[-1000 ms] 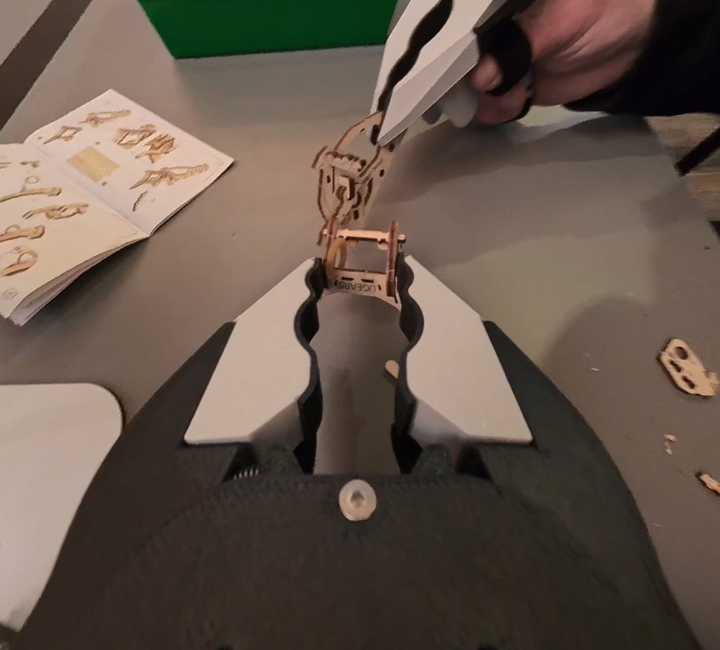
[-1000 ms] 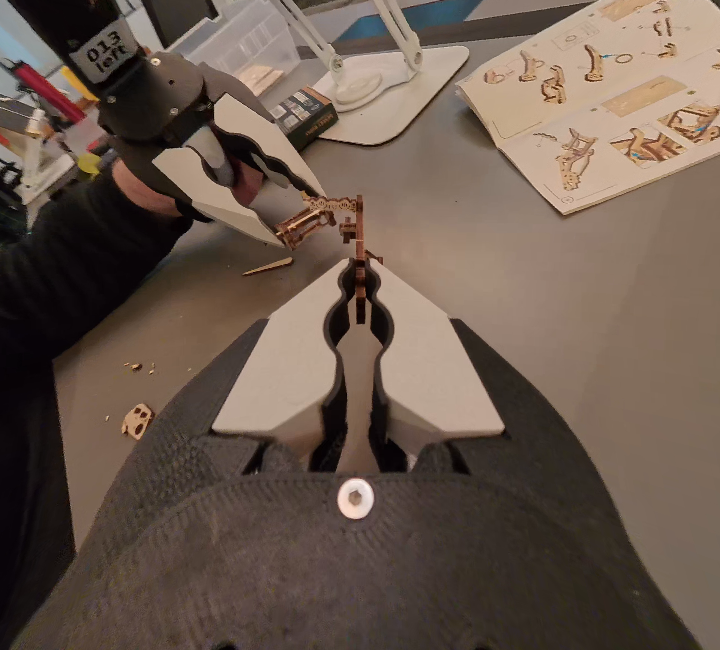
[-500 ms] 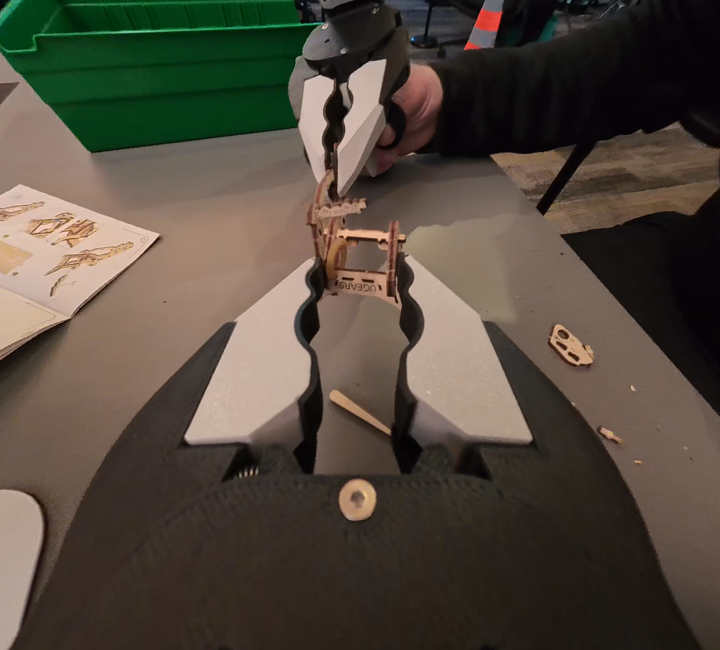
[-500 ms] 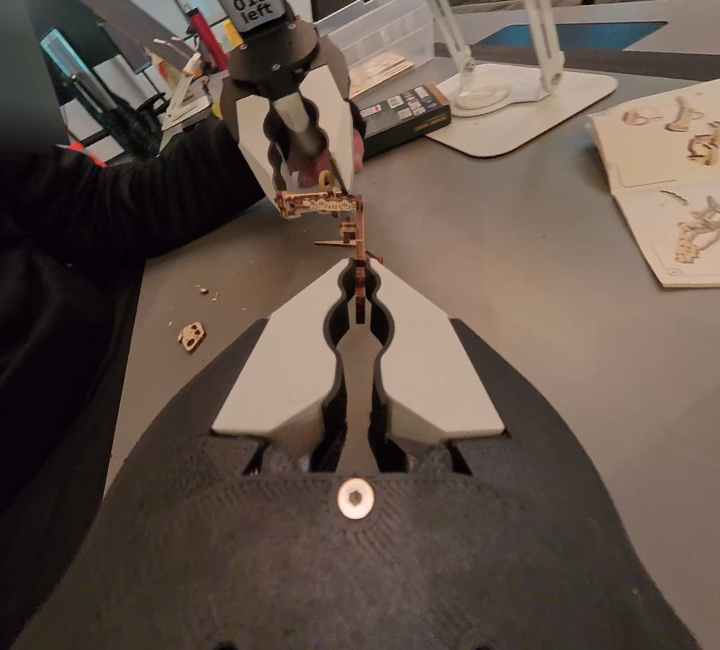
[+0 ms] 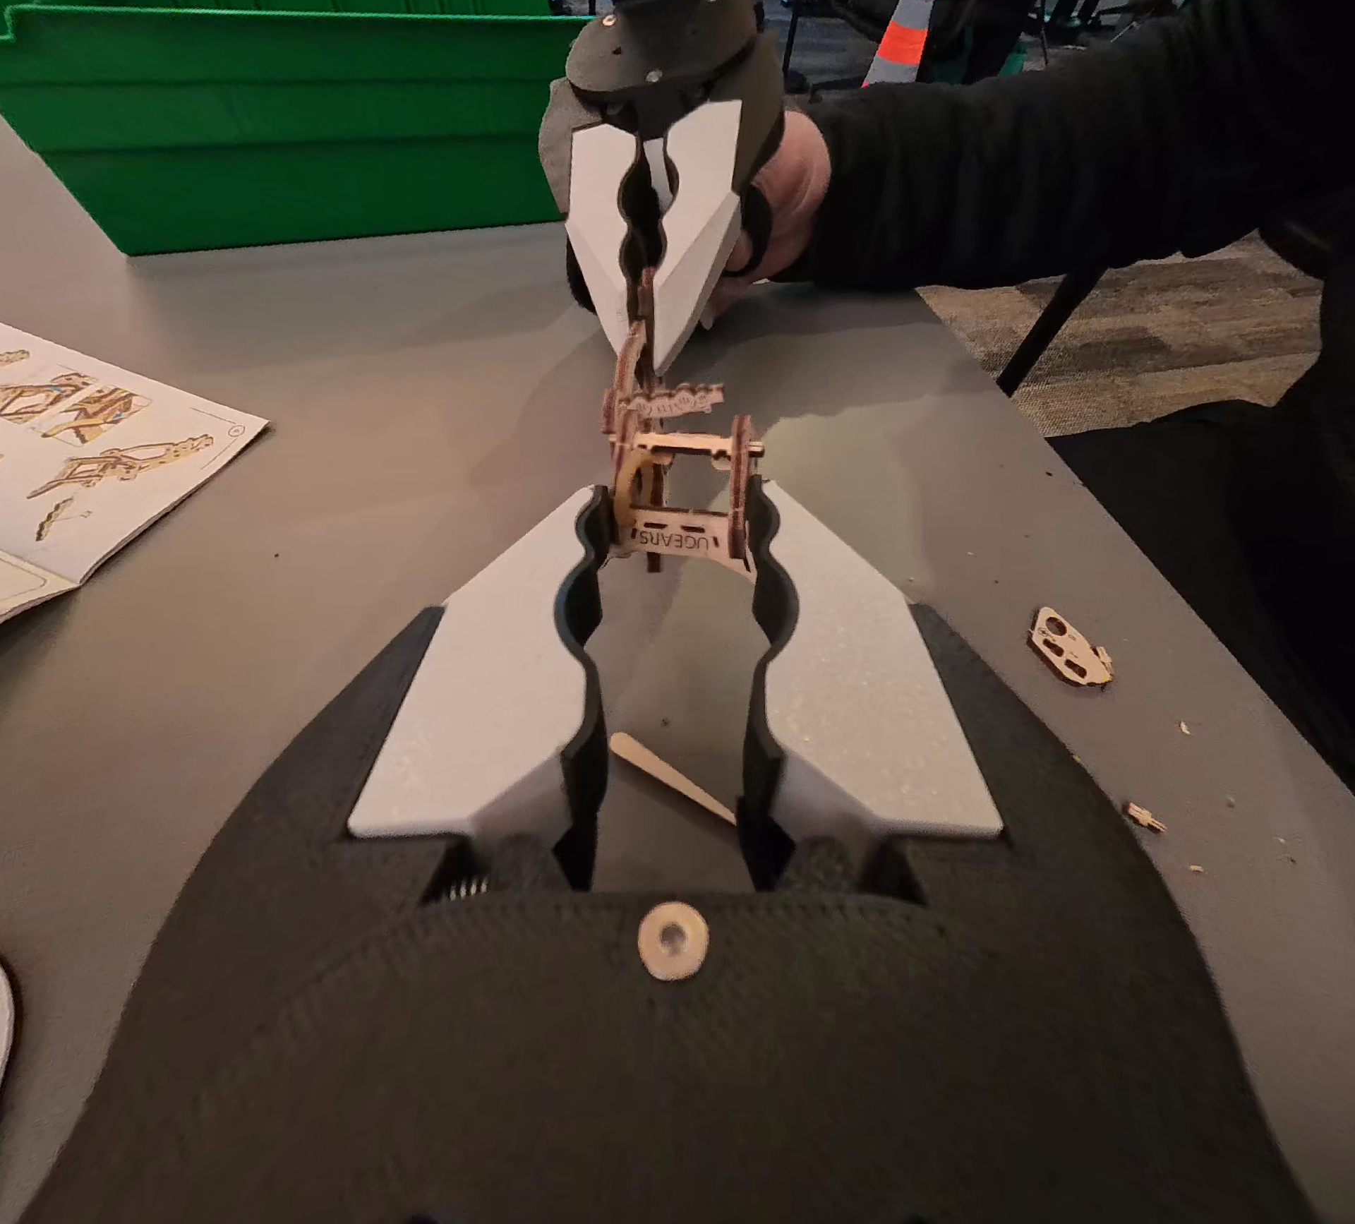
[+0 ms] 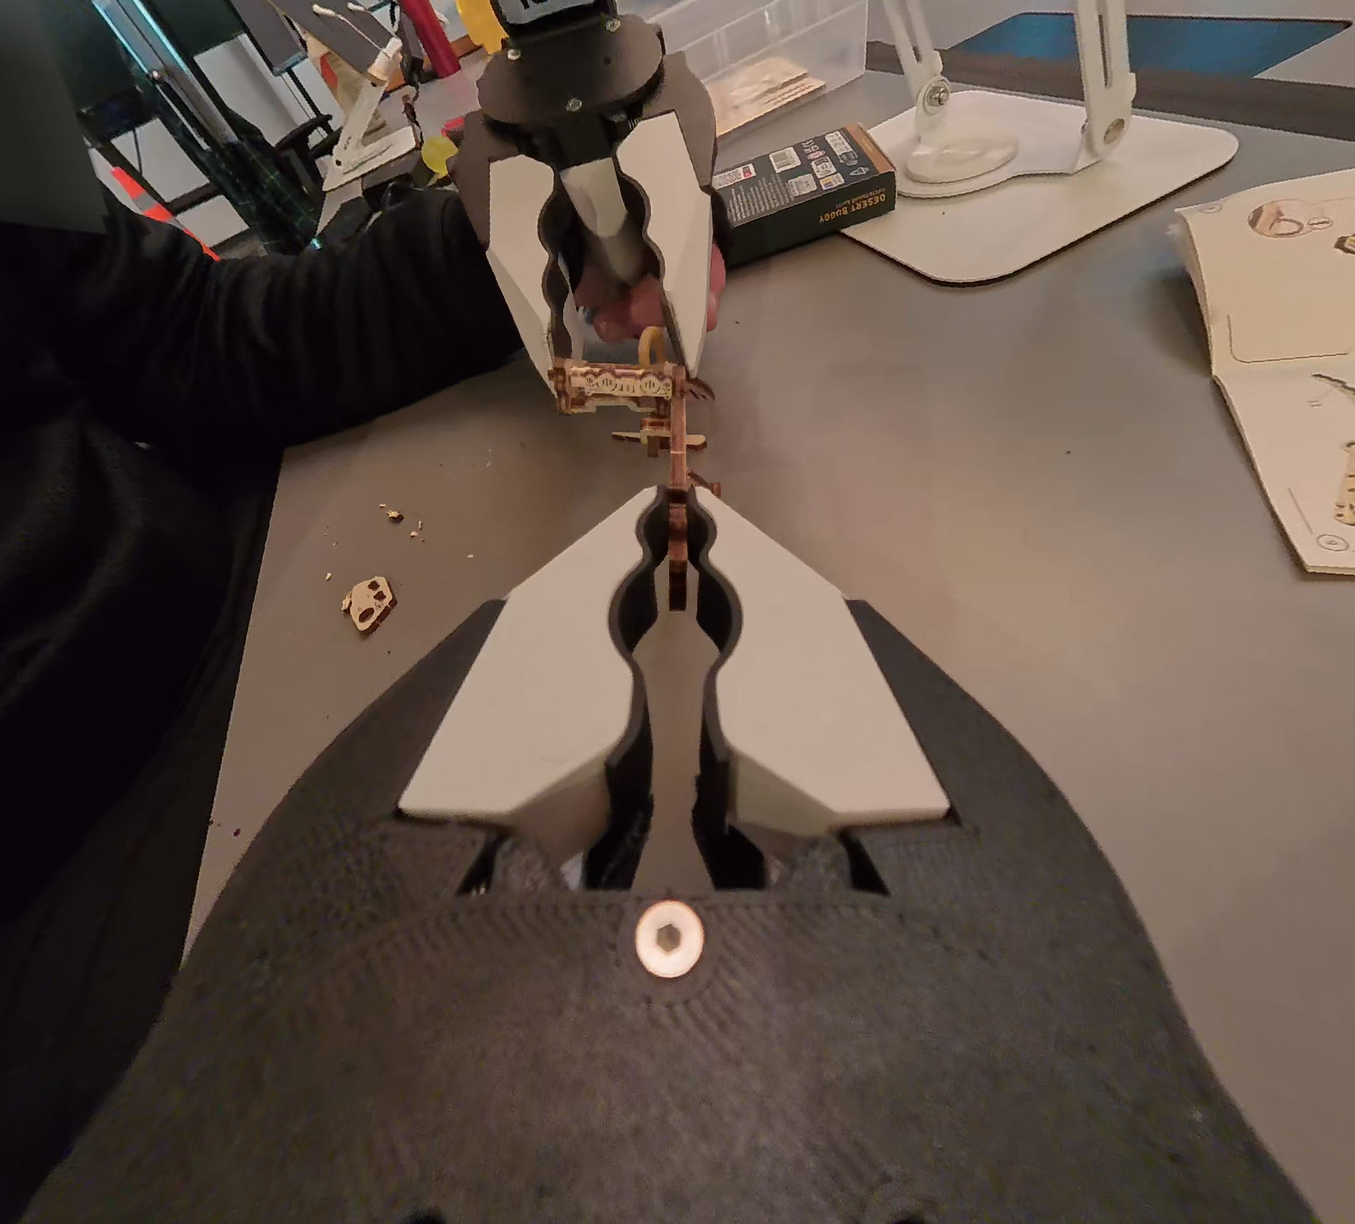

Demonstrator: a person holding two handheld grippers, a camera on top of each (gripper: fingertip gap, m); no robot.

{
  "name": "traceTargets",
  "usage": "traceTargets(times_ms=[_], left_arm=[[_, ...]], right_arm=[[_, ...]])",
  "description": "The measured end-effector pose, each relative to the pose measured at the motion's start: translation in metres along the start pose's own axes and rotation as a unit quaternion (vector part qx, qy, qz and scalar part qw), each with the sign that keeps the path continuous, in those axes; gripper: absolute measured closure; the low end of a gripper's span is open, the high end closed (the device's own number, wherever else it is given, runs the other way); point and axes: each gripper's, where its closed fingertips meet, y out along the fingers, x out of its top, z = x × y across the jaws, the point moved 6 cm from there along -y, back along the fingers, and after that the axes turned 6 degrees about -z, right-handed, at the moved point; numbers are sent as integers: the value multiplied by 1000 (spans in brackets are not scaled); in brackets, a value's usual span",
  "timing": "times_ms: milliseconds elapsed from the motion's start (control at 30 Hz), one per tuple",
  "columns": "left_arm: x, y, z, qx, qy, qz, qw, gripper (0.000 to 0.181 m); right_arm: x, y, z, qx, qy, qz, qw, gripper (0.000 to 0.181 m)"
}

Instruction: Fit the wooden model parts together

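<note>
Wooden parts meet in the air above the grey bench (image 5: 366, 323). Your left tool (image 5: 678, 518) clenches a small box-like frame (image 5: 682, 492) across its width. Your right tool (image 6: 678, 514) pinches a flat, thin piece (image 6: 678, 455) edge-on, its long axis pointing straight at the frame. The piece seems to touch the frame's left side wall, though the joint itself is hard to see.

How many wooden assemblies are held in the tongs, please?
2: a boxy frame in the left tongs, a slim upright piece in the right tongs. No others seen.
</note>
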Motion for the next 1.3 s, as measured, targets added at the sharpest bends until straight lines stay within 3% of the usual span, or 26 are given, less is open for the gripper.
traceTargets(times_ms=[833,1300], left_arm=[[8,1,-8,-1,24,2,1000,145],[15,4,1,4,-50,-45,998,145]], right_arm=[[2,-4,1,0,-5,-19,1000,181],[8,-13,-2,-36,-13,-63,997,181]])
